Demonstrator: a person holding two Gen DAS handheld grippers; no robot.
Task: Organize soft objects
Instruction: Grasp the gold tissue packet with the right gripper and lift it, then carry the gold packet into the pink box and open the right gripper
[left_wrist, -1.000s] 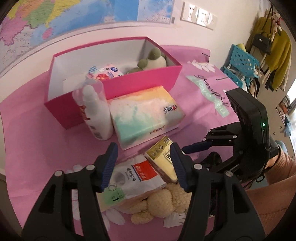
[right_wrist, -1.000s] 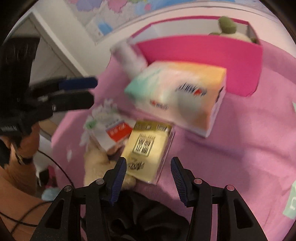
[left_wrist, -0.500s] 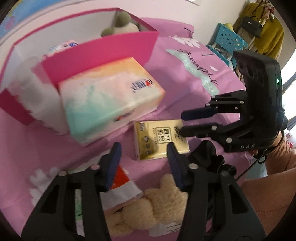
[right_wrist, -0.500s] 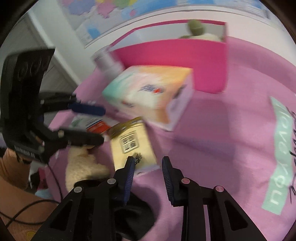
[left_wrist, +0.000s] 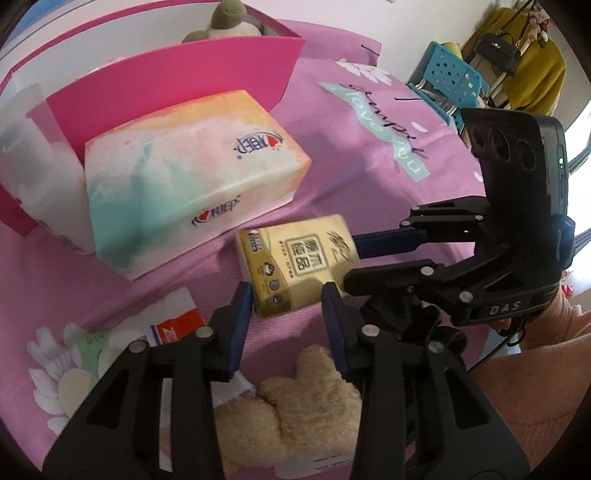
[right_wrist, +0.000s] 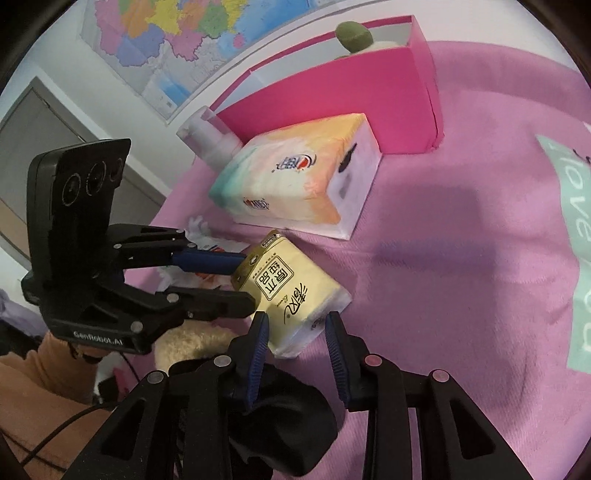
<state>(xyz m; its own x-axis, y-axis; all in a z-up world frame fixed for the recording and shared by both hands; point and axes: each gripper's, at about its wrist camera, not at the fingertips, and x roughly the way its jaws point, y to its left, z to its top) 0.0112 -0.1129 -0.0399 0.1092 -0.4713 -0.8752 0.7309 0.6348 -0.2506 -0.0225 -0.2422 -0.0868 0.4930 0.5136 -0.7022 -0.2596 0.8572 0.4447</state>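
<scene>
A yellow tissue pack (left_wrist: 299, 266) (right_wrist: 291, 288) lies on the pink cloth, flanked by both grippers. My left gripper (left_wrist: 288, 306) is closing on its near end, and both pads touch the pack's sides. My right gripper (right_wrist: 295, 332) is shut on the opposite end; in the left wrist view it reaches in from the right. A beige plush (left_wrist: 306, 398) lies under my left gripper. A black soft item (right_wrist: 288, 417) sits under the right one. The pink box (left_wrist: 177, 74) behind holds a green plush (left_wrist: 225, 22).
A large pastel tissue box (left_wrist: 192, 173) stands between the pack and the pink box. A white bottle (right_wrist: 207, 140) is beside it. A white packet with a red label (left_wrist: 166, 325) lies at the left. A blue crate (left_wrist: 450, 77) and hanging coats stand beyond the table.
My left gripper dropped toward the yellow pack and its jaws narrowed around it. The right gripper's jaws narrowed onto the pack's other end, and the pack turned a little.
</scene>
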